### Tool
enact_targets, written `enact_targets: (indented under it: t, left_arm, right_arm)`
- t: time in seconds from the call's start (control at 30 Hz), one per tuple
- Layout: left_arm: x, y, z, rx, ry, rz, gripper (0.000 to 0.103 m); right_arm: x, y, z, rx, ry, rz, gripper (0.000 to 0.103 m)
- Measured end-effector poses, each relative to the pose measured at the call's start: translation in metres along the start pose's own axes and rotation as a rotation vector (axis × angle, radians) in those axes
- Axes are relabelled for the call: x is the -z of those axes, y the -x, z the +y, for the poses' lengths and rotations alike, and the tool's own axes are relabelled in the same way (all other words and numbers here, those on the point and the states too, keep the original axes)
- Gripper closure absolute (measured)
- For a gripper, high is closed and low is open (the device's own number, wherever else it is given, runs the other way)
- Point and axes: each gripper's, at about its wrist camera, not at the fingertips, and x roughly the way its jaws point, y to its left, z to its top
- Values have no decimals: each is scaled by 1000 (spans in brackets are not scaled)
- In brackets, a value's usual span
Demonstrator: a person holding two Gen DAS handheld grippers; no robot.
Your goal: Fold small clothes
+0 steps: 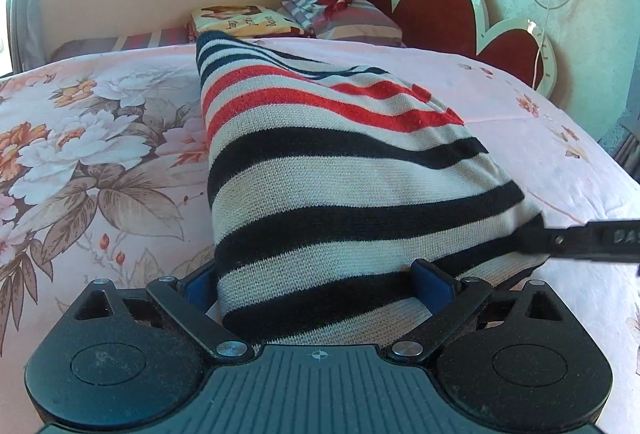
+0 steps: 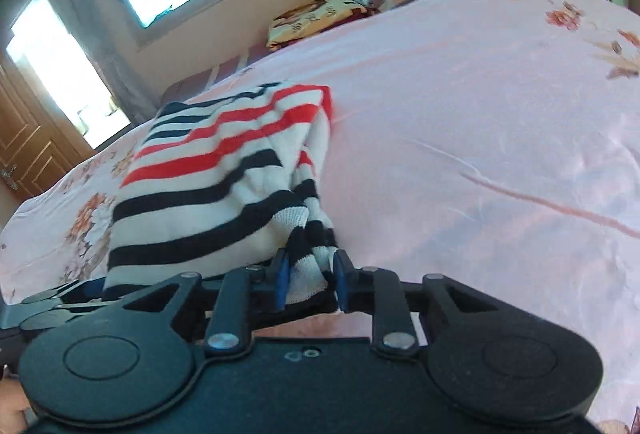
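In the left wrist view the sweater (image 1: 320, 173) fills the frame's centre, lying on the bed (image 1: 100, 153), its near edge between the left gripper (image 1: 316, 286) fingers at the bottom. The right gripper (image 1: 580, 238) meets its lower right corner (from the right edge). Pillows (image 1: 340, 13) sit at upper centre, behind the sweater, the headboard (image 1: 440, 5) to their right.

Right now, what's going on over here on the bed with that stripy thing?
A person with a gripper in each hand is folding a small striped knit garment on the floral bedsheet. The left gripper has its near edge between its fingers, and the right gripper is shut on a bunched corner. The near end is lifted off the bed, so the fold looks under way, not finished.
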Motion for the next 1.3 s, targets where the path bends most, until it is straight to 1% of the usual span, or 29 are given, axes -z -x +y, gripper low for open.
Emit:
enact_targets:
  t: [0.07, 0.13, 0.2, 0.27, 0.33, 0.4, 0.47, 0.53, 0.6, 0.7, 0.73, 0.77, 0.8, 0.83, 0.9, 0.97, 1.03, 1.1, 1.2, 1.27, 1.3]
  left_arm:
    - [1, 1, 0, 0, -10, 1, 7]
    - [-2, 5, 2, 7, 2, 8, 7]
    - [-8, 17, 5, 3, 14, -27, 7]
    - [-16, 28, 7, -3, 22, -74, 7]
    - [-27, 33, 11, -7, 48, -103, 7]
    - [-39, 31, 14, -18, 72, -113, 7]
    - [-51, 23, 16, -43, 83, -119, 7]
    - [-62, 14, 20, -73, 108, -131, 7]
    - [-72, 1, 26, -90, 151, -121, 7]
    - [-78, -27, 39, -130, 209, -65, 7]
    - [-76, -36, 45, -127, 238, -38, 7]
    - [-70, -45, 54, -109, 293, -13, 6]
    - [-64, -50, 63, -73, 352, -8, 6]
    - [-60, -52, 66, -57, 378, -13, 5]
    - [-59, -52, 60, -72, 349, -25, 5]
    - [-64, -48, 61, -72, 370, -28, 5]
    - [-72, -43, 62, -81, 382, -68, 5]
    - [-83, -45, 64, -88, 373, -98, 5]
    - [-97, -63, 70, -118, 377, -76, 5]
    - [-99, -75, 81, -141, 427, -57, 5]
    - [-99, -83, 87, -145, 449, -34, 5]
  right_arm:
    - [1, -4, -3, -5, -35, 21, 76]
    - [-5, 3, 8, 30, 23, 13, 71]
    - [-11, 15, 18, 41, 65, -29, 71]
    - [-19, 26, 29, 43, 104, -92, 72]
    - [-28, 28, 46, 45, 157, -145, 72]
    - [-38, 20, 62, 52, 201, -173, 71]
    - [-48, 4, 75, 52, 219, -172, 70]
    - [-55, -11, 86, 35, 218, -170, 70]
    - [-61, -27, 94, 46, 218, -173, 71]
    - [-66, -50, 97, 94, 231, -167, 72]
    - [-67, -59, 96, 129, 245, -162, 73]
    - [-64, -70, 93, 182, 275, -157, 74]
    - [-62, -81, 87, 205, 289, -141, 78]
    - [-59, -86, 78, 196, 280, -152, 78]
    - [-59, -84, 75, 185, 282, -157, 78]
    - [-63, -78, 81, 180, 289, -151, 78]
    - [-71, -69, 82, 139, 239, -189, 76]
    - [-82, -70, 86, 127, 228, -205, 74]
    - [-100, -88, 89, 143, 214, -194, 74]
    - [-108, -100, 90, 168, 217, -190, 74]
    - [-111, -107, 90, 188, 226, -182, 74]
